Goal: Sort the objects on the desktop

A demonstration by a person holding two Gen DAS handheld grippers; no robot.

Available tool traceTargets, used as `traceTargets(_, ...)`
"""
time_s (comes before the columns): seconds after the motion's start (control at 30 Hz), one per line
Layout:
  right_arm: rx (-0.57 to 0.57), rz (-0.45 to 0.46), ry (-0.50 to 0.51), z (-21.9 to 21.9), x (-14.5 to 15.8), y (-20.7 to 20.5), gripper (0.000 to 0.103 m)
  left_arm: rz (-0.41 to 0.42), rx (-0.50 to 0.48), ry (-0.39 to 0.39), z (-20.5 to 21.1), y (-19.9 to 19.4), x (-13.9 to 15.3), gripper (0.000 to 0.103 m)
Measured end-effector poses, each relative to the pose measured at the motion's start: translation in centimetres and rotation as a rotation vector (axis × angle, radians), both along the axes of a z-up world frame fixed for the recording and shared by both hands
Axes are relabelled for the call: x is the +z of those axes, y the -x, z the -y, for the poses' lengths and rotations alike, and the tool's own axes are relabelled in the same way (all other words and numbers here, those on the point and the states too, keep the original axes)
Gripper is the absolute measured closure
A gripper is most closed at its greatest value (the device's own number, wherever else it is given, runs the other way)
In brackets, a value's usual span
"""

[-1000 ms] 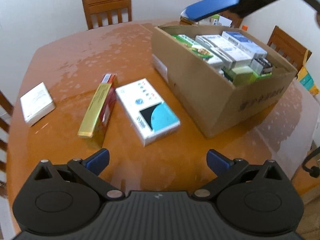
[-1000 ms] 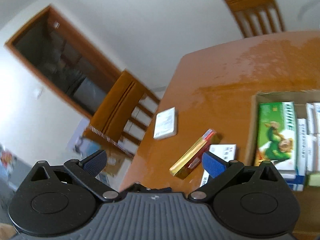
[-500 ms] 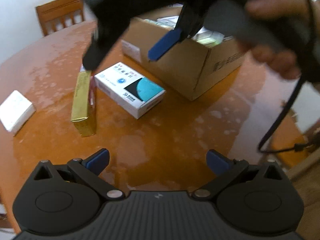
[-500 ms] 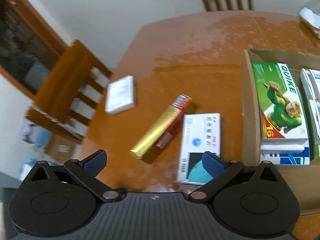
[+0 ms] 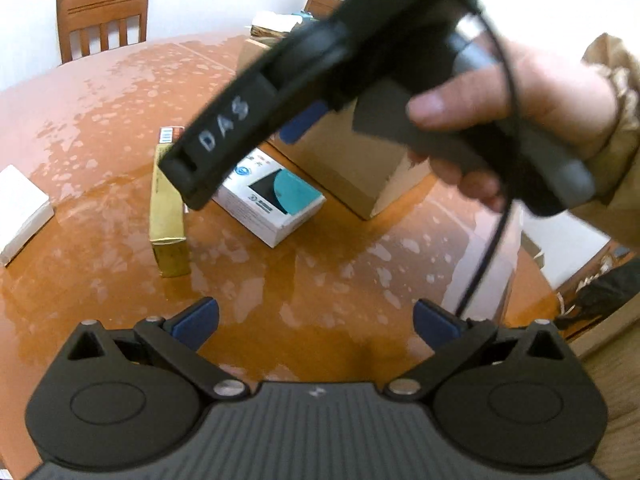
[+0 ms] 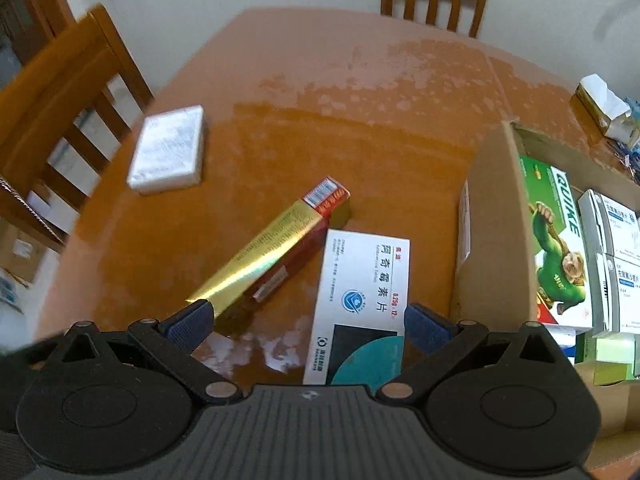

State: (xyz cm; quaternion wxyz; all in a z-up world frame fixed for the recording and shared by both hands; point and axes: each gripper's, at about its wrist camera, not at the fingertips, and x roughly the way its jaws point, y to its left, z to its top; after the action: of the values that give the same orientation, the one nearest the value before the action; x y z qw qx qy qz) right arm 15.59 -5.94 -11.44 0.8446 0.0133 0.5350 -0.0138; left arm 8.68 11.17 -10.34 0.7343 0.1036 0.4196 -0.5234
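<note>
cardboard box (image 6: pixel 492 216) holds green box (image 6: pixel 556 240) beside white boxes (image 6: pixel 612 236).

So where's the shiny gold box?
The gold box lies flat on the table, touching the white and teal box on its right, with the small white box farther left.
</note>
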Motion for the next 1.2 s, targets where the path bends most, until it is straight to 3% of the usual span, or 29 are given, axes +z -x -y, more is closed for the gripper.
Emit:
traceTargets(0.33, 0.018, -0.103, 0.073, 0.0, -1.4, -3.4, 0.000, -0.026, 0.042, 0.040, -1.2, -1.7, 0.2, 0.000)
traceTargets(0.53, 0.013, -0.069, 0.029, 0.9, 1.0, -3.5, 0.000, -0.039, 0.033, 0.066, -1.0, -2.3, 0.7, 0.000)
traceTargets(0.83, -0.142, 0.082, -0.251, 6.2, 6.9, -0.8, 0.000, -0.056, -0.052, 0.122, 3.4, -3.5, 1.1, 0.000)
traceTargets(1.0, -0.156, 0.144, -0.377, 9.4, 9.5, 1.4, 0.000, -0.055, -0.106, 0.114, 6.3, -3.9, 0.7, 0.000)
traceTargets(1.1, -0.162, 0.187, -0.497, 11.7, 10.3, 2.9, 0.000, -0.091, -0.130, 0.124, 7.5, -4.2, 0.4, 0.000)
traceTargets(1.2, -0.184, 0.202, -0.613, 13.4, 9.8, 3.9, 0.000, -0.085, -0.145, 0.075, 8.6, -3.5, 0.2, 0.000)
